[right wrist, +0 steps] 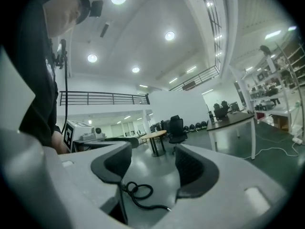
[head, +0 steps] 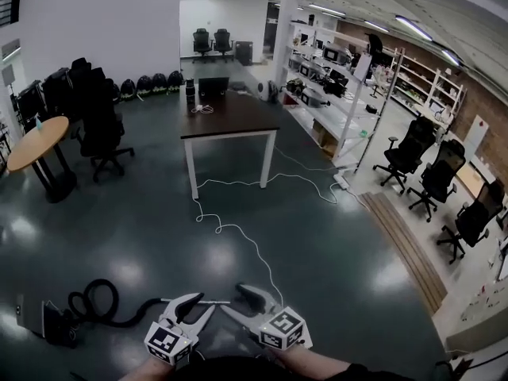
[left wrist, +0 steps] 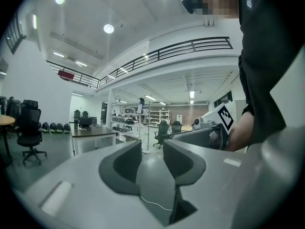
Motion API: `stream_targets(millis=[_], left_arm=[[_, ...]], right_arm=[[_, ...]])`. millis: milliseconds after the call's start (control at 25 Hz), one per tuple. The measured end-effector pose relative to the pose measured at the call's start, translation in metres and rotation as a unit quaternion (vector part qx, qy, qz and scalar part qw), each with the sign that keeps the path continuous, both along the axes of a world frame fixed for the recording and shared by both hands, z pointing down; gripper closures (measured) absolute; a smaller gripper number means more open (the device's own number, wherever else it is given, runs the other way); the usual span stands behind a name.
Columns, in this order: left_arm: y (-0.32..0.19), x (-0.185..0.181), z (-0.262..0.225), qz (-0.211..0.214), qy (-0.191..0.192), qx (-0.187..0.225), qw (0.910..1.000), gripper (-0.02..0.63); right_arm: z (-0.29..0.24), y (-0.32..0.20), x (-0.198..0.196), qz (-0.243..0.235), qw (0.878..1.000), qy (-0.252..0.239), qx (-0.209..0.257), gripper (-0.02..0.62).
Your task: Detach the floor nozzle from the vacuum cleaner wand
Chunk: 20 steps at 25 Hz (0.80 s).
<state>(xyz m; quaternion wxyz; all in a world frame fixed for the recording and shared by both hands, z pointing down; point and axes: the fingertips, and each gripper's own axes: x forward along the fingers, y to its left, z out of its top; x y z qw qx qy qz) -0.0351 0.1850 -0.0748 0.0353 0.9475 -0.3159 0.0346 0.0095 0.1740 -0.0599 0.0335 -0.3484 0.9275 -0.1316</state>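
Left gripper [head: 202,303] [left wrist: 152,149]: jaws apart, nothing between them; held level, angled inward. Right gripper [head: 233,297] [right wrist: 152,154]: jaws apart, empty; level, angled toward the left one, the tips close together. Vacuum cleaner hose [head: 95,300] [right wrist: 138,191]: black, coiled on the floor [head: 333,276] left of the left gripper. Nozzle and wand cannot be told apart.

Glossy dark grey floor [head: 143,236]: black coiled vacuum hose [head: 94,298] joined to dark boxy unit [head: 49,324], bottom left; thin white cable [head: 255,256] snakes from dark-topped white-legged surface [head: 226,116] towards bottom centre.
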Motion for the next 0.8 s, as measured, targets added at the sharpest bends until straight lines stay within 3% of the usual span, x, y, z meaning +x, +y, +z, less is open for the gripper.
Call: stream_targets(millis=[320,360,440,480,520,800], left_arm=[[0.02,0.006,-0.017,0.001,0.008,-0.022,0.9997,0.465],[0.02,0.007,-0.018,0.007,0.009,-0.017,0.9998,0.469],[0.019,0.007,-0.02,0.018,0.015,-0.008,0.9997,0.52],[0.02,0.007,-0.022,0.027,0.02,-0.005,0.9994,0.575],[0.02,0.008,-0.023,0.037,0.026,-0.003,0.999,0.604],[0.016,0.01,-0.015,0.06,0.035,-0.002,0.9976,0.606]], right_arm=[[-0.011,0.021,0.002,-0.007,1.0,-0.027,-0.002,0.322],[-0.013,0.023,0.002,-0.009,1.0,-0.024,0.003,0.347],[-0.022,0.026,0.0,-0.014,1.0,-0.017,0.021,0.512],[-0.028,0.027,-0.001,-0.017,0.999,-0.015,0.029,0.597],[-0.033,0.028,-0.002,-0.019,0.999,-0.013,0.035,0.595],[-0.034,0.027,-0.011,-0.02,0.998,0.034,0.055,0.595]])
